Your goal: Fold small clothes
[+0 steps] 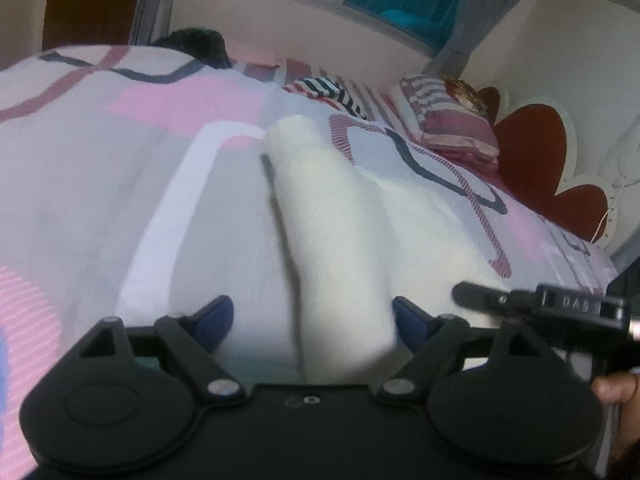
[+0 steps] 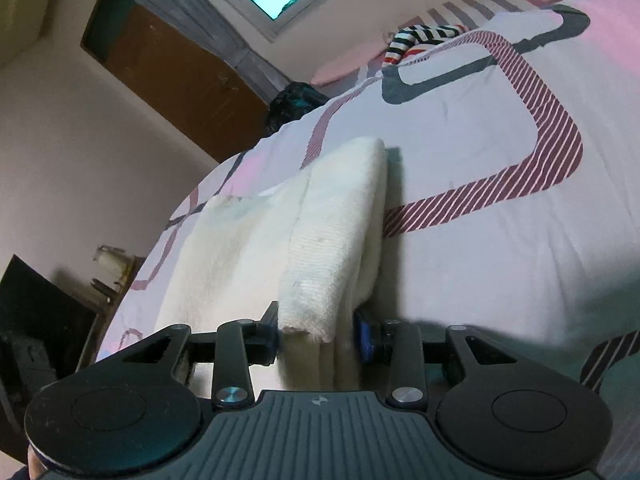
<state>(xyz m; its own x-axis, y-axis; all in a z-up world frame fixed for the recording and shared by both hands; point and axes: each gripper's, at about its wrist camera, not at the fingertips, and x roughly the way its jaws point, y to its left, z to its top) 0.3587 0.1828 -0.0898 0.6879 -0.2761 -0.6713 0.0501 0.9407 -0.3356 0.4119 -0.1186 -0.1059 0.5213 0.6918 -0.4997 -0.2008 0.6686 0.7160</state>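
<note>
Cream knit garment (image 2: 320, 240) lay part-folded on the patterned bed (image 2: 500, 208). The right gripper (image 2: 318, 340) clenched its doubled edge; the left gripper (image 1: 310, 316) stood released around the fold. Judged mid-fold, the next move needed laying that edge flat.

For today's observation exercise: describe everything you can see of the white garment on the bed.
The garment is cream-white ribbed knit, soft and thick. It lies on the patterned bedspread, one side folded over into a long doubled ridge. The right gripper pinches its near edge; the left gripper stands open around the fold, pads apart from it.
</note>
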